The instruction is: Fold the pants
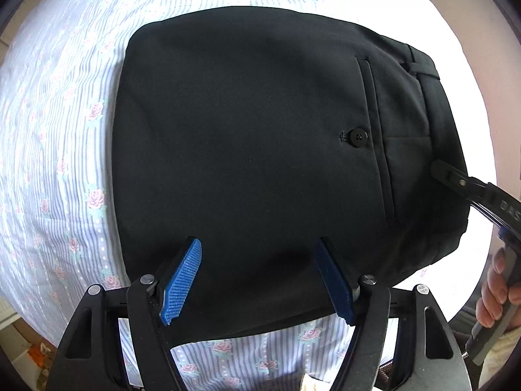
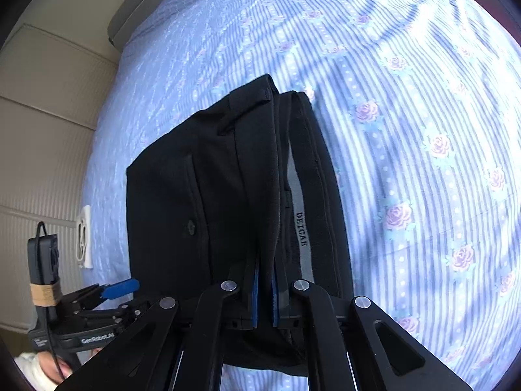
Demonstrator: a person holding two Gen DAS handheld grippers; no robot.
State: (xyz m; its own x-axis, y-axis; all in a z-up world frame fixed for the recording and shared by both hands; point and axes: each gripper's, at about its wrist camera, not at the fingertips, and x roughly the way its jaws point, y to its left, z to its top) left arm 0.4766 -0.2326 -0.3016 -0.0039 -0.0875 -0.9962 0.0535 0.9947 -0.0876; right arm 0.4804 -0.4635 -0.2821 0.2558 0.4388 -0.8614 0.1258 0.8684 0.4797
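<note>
Black pants (image 1: pixel 254 150) lie folded on the floral bedsheet (image 1: pixel 58 169), mid-frame.
Left claw (image 1: pixel 259 280) hovers agape, pointing straight down; right claw (image 2: pixel 264 296) angles downward, clamping the waistband (grey inner band showing).

Floral striped bed (image 1: pixel 58 169), black pants (image 1: pixel 247 150) lying on it

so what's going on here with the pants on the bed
A person is folding black dress pants on a blue striped floral bedsheet. The pants already lie in a compact folded stack. The right hand-held gripper is shut on the waistband edge, while the left hand-held gripper hovers open above the pants' near edge, gripping nothing.
</note>
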